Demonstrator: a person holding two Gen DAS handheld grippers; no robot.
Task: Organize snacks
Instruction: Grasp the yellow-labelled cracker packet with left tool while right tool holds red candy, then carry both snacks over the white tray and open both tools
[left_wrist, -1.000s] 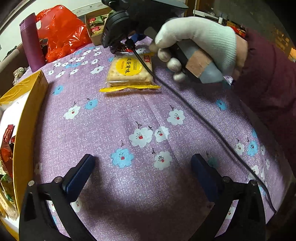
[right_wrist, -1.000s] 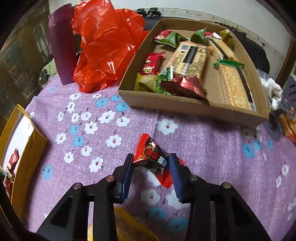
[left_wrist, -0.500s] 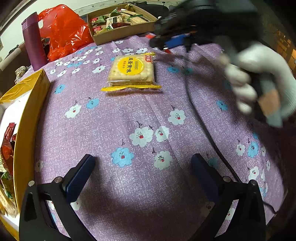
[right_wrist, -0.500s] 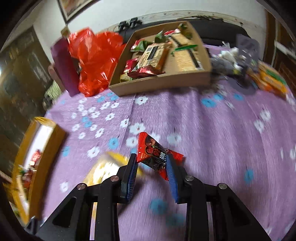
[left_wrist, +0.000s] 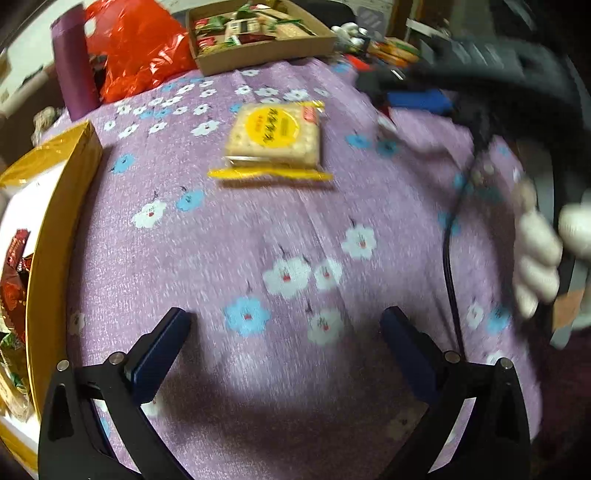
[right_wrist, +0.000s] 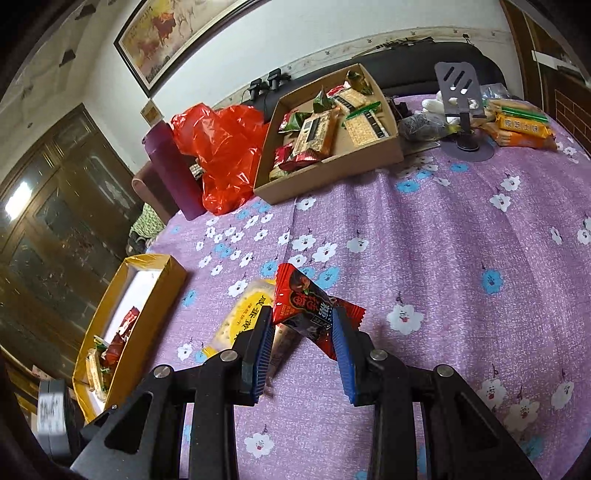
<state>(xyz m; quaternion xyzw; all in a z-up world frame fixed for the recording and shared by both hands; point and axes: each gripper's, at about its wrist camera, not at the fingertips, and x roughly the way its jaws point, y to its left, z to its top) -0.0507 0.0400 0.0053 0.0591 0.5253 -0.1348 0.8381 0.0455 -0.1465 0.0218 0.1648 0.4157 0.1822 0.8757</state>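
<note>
Right wrist view: one red candy packet (right_wrist: 308, 304) clamped in right gripper (right_wrist: 303, 328); one cracker pack (right_wrist: 240, 317) at 9 o'clock; two boxes. Left gripper (left_wrist: 286, 328) apart, empty.

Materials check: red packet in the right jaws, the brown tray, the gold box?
Red packet: looks like glossy printed plastic film, going by its crimped zigzag end and sheen. Brown tray: plain matte corrugated cardboard, probably; raw brown walls. Gold box: seems to be card with shiny metallic-gold facing; white inside.
</note>
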